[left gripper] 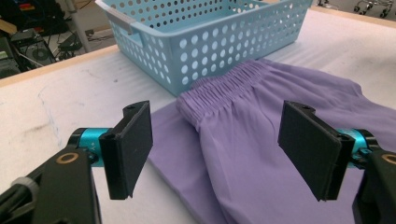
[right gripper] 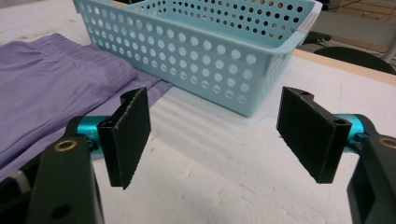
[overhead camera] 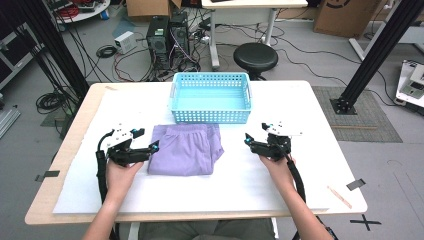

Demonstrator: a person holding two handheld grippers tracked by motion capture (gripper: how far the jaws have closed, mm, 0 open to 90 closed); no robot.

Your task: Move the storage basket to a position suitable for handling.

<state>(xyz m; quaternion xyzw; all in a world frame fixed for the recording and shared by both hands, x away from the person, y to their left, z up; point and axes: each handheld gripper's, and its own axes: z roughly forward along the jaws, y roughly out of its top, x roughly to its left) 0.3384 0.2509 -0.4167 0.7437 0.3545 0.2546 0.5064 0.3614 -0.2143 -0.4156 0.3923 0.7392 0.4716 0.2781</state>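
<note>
Purple shorts [overhead camera: 185, 149] lie folded flat on the desk [overhead camera: 300, 190], just beyond and between the jaws of our left gripper [overhead camera: 150, 148] and well off to the left of our right gripper [overhead camera: 248, 140]. Their elastic waistband [left gripper: 224, 88] sits at the far end, touching or very nearly touching the near wall of the blue basket [overhead camera: 211, 117], which stands directly behind the garment and holds nothing that we can see.

Our left gripper has its jaws spread wide, nothing between them yet; in the left gripper view the near left edge of the cloth lies right ahead, low between the two black pads [left gripper: 130, 149]. Our right gripper is likewise wide open and holds nothing. In the right gripper view its jaws frame bare white desk and the basket's corner [right gripper: 261, 102], with the shorts off to its left, apart from it.

We judge the work to be near its start or at a mid point: the shorts look neatly folded, which suggests the folding is done, though from the high view we cannot be sure how many layers the fold has. What seems left is the whole transfer: closing on the garment from both sides, lifting it without letting the fold spill, and setting it into the basket just beyond. Neither gripper touches the cloth yet; the left one is close, the right one has farther to travel.
</note>
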